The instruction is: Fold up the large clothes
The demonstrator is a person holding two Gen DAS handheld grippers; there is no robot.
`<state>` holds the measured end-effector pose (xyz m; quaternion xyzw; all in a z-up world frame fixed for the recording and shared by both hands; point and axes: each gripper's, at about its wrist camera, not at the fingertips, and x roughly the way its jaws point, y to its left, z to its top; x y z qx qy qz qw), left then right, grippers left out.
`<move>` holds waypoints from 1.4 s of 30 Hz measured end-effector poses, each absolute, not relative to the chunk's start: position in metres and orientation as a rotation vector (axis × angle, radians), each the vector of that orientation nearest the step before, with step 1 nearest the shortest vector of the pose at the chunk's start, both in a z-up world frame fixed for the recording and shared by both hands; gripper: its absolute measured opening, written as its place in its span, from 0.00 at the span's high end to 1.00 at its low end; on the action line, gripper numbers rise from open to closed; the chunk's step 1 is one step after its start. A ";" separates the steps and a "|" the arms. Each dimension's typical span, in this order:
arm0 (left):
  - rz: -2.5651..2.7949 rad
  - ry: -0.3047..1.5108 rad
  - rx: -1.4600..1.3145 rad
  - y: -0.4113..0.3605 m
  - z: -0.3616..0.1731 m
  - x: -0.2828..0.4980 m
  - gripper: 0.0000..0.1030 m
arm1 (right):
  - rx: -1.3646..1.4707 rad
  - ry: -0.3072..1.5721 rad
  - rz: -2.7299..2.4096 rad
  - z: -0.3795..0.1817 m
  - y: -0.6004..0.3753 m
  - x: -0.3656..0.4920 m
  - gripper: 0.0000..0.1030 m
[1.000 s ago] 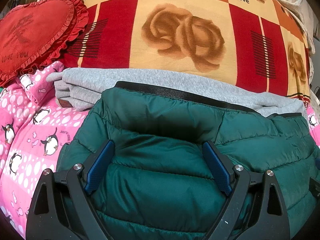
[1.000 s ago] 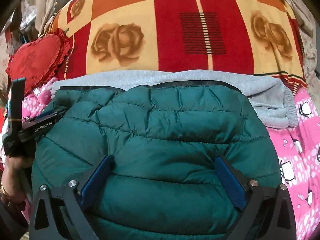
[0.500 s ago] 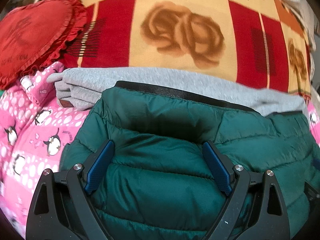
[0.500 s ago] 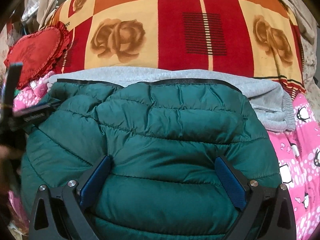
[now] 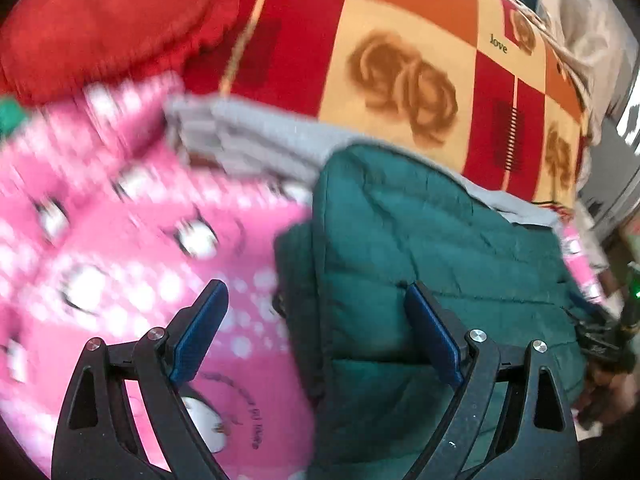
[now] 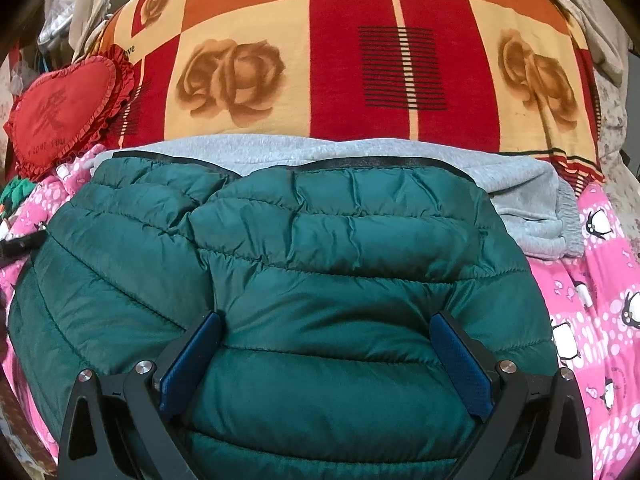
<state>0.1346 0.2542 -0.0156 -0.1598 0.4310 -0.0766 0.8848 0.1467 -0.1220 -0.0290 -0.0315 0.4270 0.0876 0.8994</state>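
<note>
I count one green puffer jacket (image 6: pixel 320 280), folded and filling the centre of my right view, lying on one grey sweatshirt (image 6: pixel 532 216) whose edge shows behind it. My right gripper (image 6: pixel 326 364) has its jaws wide, blue pads pressed into the padding without pinching it. My left gripper (image 5: pixel 316 340), jaws wide and empty, hangs over the jacket's left edge and the pink penguin sheet (image 5: pixel 120 260). One red heart cushion (image 6: pixel 64 116) sits upper left, against one rose-print blanket (image 6: pixel 400 60).

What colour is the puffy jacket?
The puffy jacket is dark green with a black edge. The right wrist view shows it best.
</note>
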 end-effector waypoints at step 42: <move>-0.285 0.767 -0.342 0.239 -0.052 0.145 0.58 | 0.467 0.669 0.129 -0.009 -0.319 0.116 0.01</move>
